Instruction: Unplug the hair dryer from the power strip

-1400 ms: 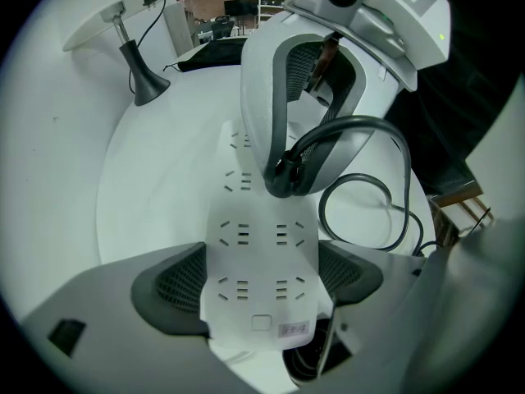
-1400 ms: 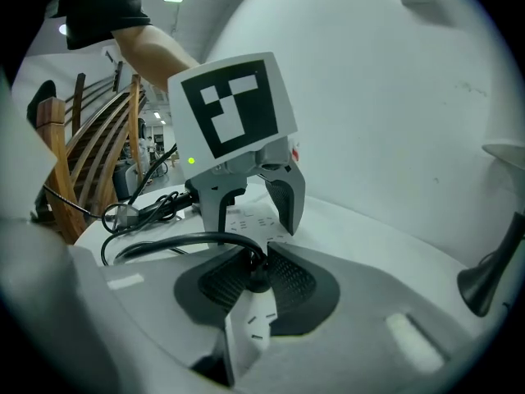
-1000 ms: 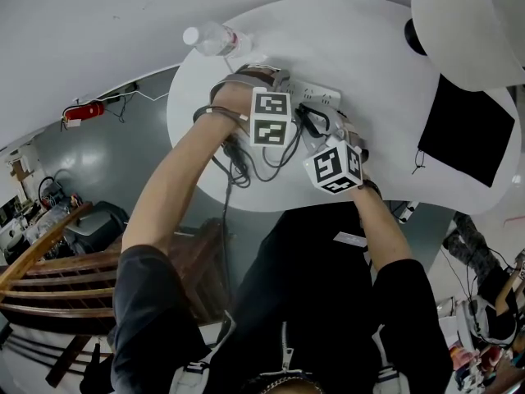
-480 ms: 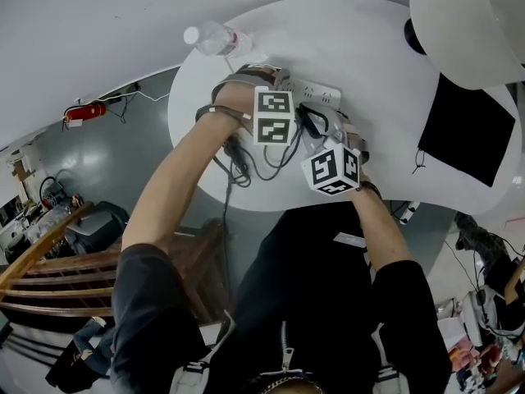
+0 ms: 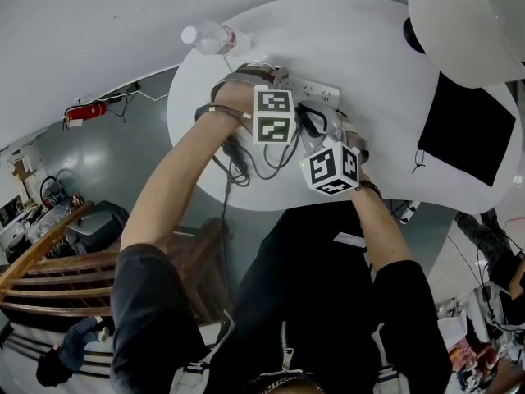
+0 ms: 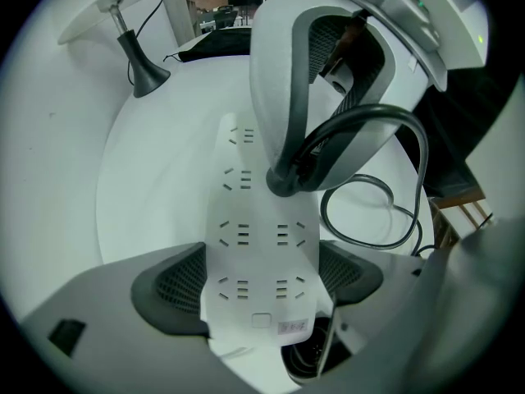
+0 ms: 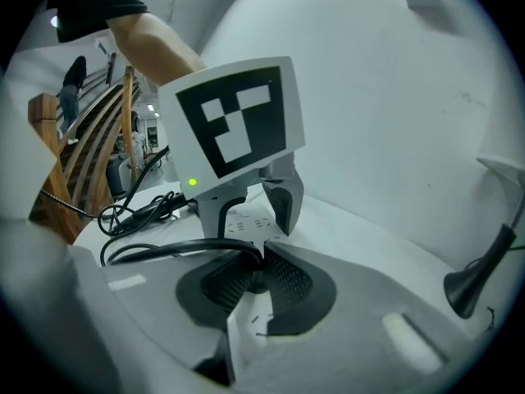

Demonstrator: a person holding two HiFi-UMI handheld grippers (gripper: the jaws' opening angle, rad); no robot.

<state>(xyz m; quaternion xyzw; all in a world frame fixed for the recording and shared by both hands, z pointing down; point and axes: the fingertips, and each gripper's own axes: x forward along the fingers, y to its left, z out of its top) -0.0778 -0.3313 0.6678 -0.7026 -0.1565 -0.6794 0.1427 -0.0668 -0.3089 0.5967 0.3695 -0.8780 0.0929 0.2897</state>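
On the round white table [image 5: 373, 43], a white power strip [image 6: 246, 195] lies flat, and the left gripper [image 6: 258, 279] pinches it across its width near one end, one dark pad against each long edge. At a socket farther along the strip, the right gripper [image 7: 256, 271] has its jaws pressed together on the dark plug [image 6: 283, 180], which sits against the strip's face; the black cord [image 6: 377, 111] arches out of the plug and loops on the tabletop beside the strip. Near the table's far edge, a clear water bottle [image 5: 215, 38] lies on its side.
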